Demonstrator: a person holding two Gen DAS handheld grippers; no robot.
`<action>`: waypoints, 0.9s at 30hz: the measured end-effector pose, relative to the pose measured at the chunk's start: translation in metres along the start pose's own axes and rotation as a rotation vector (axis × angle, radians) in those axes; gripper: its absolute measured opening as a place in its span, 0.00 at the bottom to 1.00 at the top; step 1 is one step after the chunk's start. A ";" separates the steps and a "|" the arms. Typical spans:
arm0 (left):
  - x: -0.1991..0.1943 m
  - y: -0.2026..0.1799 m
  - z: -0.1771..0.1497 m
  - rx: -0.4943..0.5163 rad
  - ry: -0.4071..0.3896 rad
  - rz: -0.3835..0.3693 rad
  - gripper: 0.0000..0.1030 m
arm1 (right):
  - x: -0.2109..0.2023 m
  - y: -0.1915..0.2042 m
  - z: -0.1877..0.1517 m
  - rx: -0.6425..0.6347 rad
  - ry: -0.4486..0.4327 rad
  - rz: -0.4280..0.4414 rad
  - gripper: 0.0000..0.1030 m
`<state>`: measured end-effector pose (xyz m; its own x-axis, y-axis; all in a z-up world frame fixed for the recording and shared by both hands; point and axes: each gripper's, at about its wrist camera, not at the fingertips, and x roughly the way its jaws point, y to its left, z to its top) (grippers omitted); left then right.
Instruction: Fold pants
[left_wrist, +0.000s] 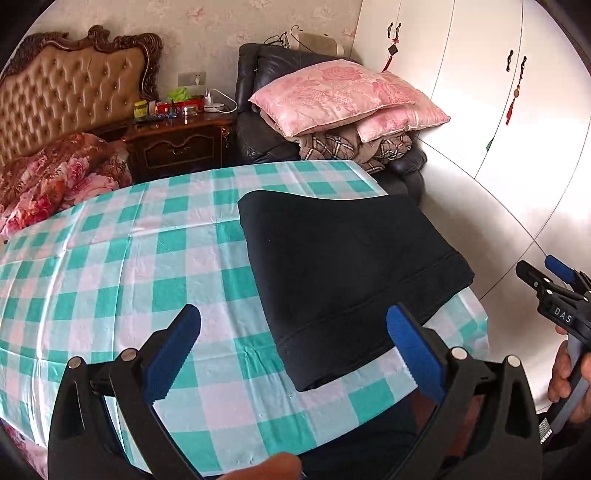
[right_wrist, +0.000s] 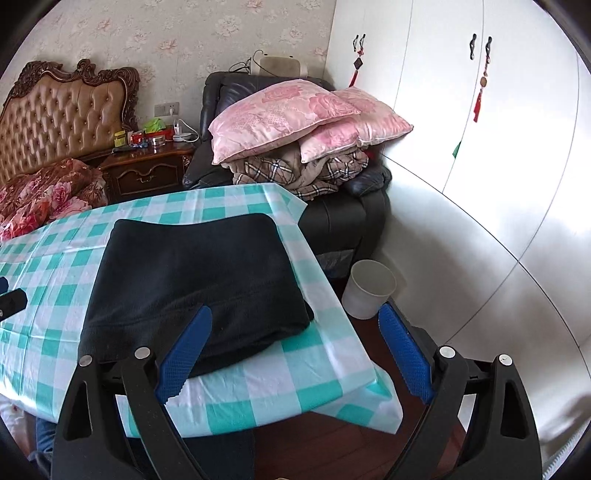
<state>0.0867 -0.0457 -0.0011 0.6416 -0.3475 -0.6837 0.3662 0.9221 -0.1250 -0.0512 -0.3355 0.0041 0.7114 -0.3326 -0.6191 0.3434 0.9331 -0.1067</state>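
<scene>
Pants (left_wrist: 343, 273) folded into compact stack at counter (left_wrist: 110, 258) near-right corner, long axis running away from claws. Left claw (left_wrist: 295, 354) apart, empty, just short; right claw (right_wrist: 295, 354) apart (equally near).

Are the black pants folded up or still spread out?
Folded. The black pants lie as a compact, layered rectangle on the checked tablecloth, no legs spread out.

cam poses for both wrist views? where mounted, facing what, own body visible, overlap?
Left wrist: on the left gripper, open, facing across the checked table to the folded pants; right gripper and its hand at right.
Right wrist: on the right gripper, open, above the table's right corner; pants, white bin.
Shared: pants, table, pink pillows.
</scene>
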 end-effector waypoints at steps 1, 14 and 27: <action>0.001 -0.002 0.000 0.001 0.004 -0.002 0.98 | 0.001 -0.001 0.000 0.004 0.001 0.002 0.85; 0.007 -0.016 -0.002 0.030 0.017 -0.021 0.98 | 0.005 -0.005 0.000 0.013 0.002 0.003 0.85; 0.010 -0.016 -0.004 0.028 0.025 -0.028 0.98 | 0.006 -0.003 -0.003 0.015 0.002 0.011 0.85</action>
<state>0.0850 -0.0631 -0.0088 0.6139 -0.3684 -0.6981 0.4024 0.9069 -0.1247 -0.0500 -0.3403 -0.0011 0.7139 -0.3224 -0.6216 0.3452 0.9344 -0.0882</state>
